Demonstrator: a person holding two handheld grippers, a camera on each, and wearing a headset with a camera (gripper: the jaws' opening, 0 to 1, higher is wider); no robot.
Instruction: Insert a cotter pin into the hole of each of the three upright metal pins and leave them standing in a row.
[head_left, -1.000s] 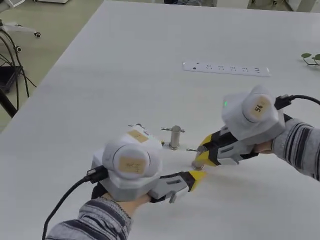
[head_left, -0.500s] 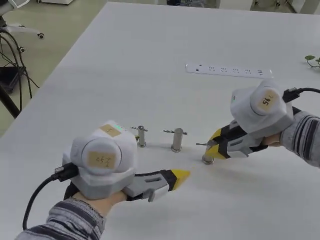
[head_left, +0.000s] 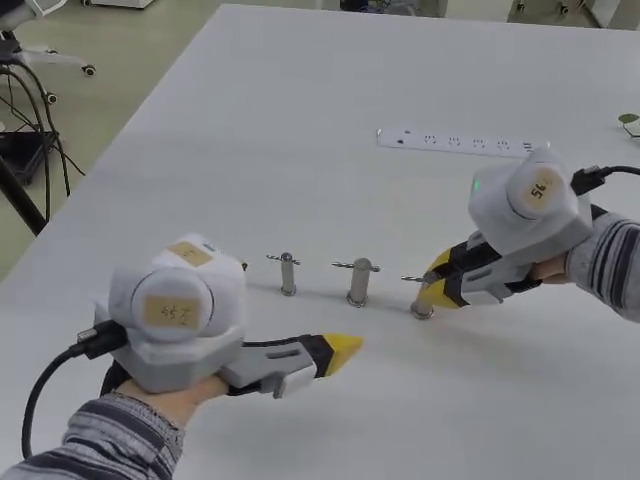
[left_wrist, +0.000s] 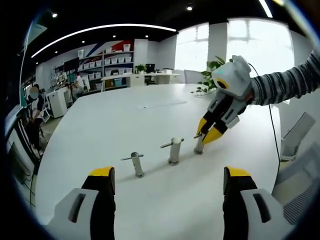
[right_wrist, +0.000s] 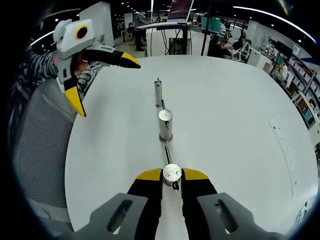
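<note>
On the bench (head_left: 300, 120), in the head view, three pins stand upright in a row running across in front of the person: left pin (head_left: 288, 277), middle pin (head_left: 359, 285) and right pin (head_left: 423, 306), each apart from the next. Their long axes are vertical. A cotter crosses each near its top, lying level and along the line of the row: left cotter (head_left: 283, 260), middle cotter (head_left: 349, 266) and right cotter (head_left: 412, 279), whose free end points toward the middle pin. The right tongs (head_left: 433, 283) sit at the right pin's top, coming from its right side. The left tongs (head_left: 343, 346) hover low in front of the middle pin, touching nothing. From the left gripper view, the left tongs' jaws stand wide apart and empty, with all three pins ahead and the right tongs slanting down onto the right pin (left_wrist: 199, 145). From the right gripper view, the right tongs' jaws stand close together on either side of the right pin (right_wrist: 172, 172), and the cotter runs straight away from them toward the middle pin (right_wrist: 165, 125). I cannot tell whether they pinch the cotter's near end, the pin, or nothing. I judge this to be the last of three insertions, with the cotter already through the hole. The next move calls for a last push along the cotter's axis if it is not home, then parting the jaws and backing off along that same line so the pin is not tipped.
</note>
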